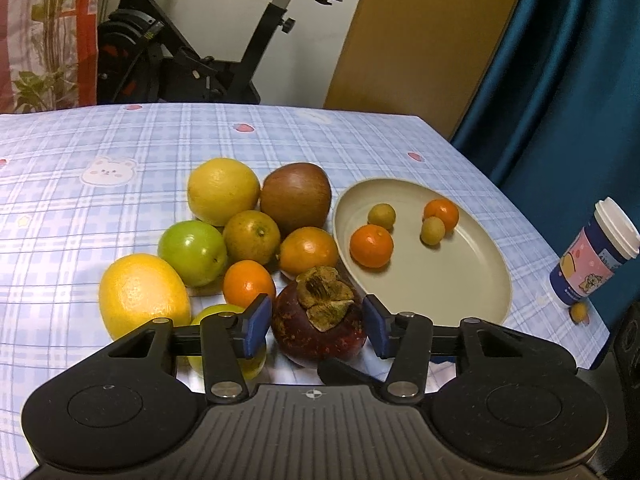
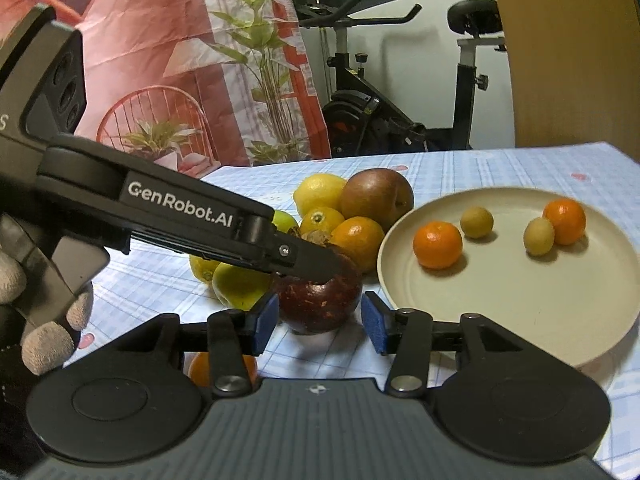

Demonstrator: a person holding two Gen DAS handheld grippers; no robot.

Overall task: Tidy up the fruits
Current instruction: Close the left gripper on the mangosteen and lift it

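Observation:
A dark red mangosteen (image 1: 320, 332) with a dry brown calyx sits at the near edge of the fruit pile. My left gripper (image 1: 316, 314) is shut on it, one blue pad pressed on each side. From the right wrist, the left gripper's finger (image 2: 304, 258) slants down across the top of the mangosteen (image 2: 320, 304). My right gripper (image 2: 320, 318) is open, its pads flanking the fruit's near side without a clear press. The beige plate (image 1: 440, 296), also seen as the plate (image 2: 520, 300), holds two small oranges and two small yellow-green fruits.
Behind the mangosteen lie two yellow citrus, a green apple (image 1: 192, 252), a brown apple (image 1: 296, 196) and several oranges. A lidded cup (image 1: 596, 252) stands near the table's right edge beside a tiny fruit (image 1: 579, 312). A gloved hand (image 2: 48, 320) holds the left gripper. An exercise bike (image 1: 180, 40) stands beyond the table.

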